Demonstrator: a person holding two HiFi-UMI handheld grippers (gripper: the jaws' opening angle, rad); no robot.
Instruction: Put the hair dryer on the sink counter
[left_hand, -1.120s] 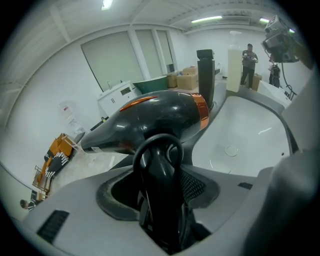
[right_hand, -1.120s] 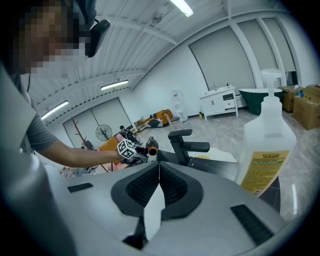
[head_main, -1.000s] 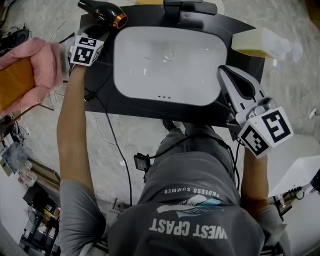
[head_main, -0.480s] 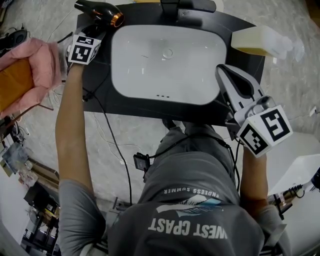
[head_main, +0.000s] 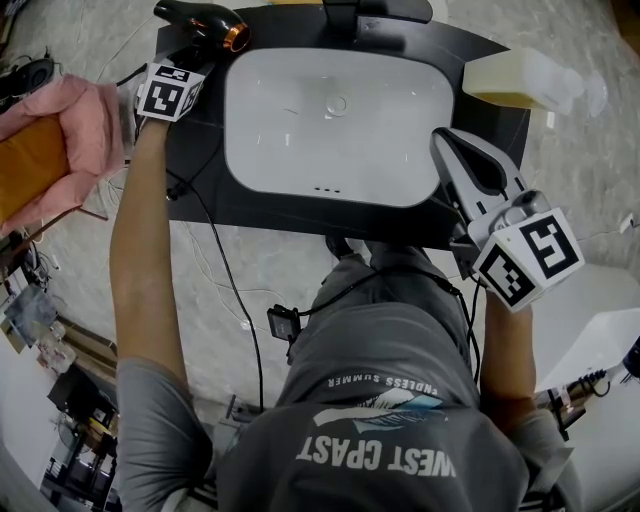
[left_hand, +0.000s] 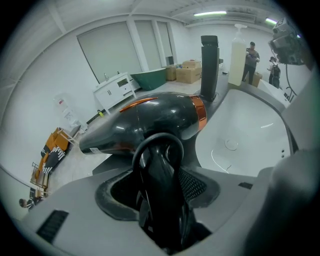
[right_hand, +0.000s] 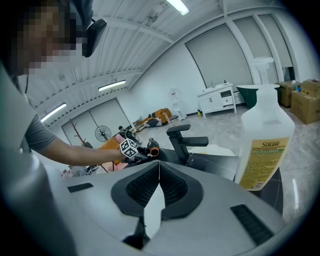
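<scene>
Clamping the glossy black handle, the left gripper (head_main: 192, 58) holds the hair dryer (head_main: 205, 22) at the far left corner of the dark bench (head_main: 270, 222). The dryer's rounded barrel ends in a copper-coloured ring beside the smooth white basin (head_main: 335, 125). A blocky black faucet (head_main: 375, 12) stands at the far edge. The right gripper (head_main: 452, 150), jaws together and empty, hangs over the right edge, near a translucent bottle (head_main: 520, 85) of yellowish liquid. A soft pink cloth (head_main: 75, 130) lies off the left side
</scene>
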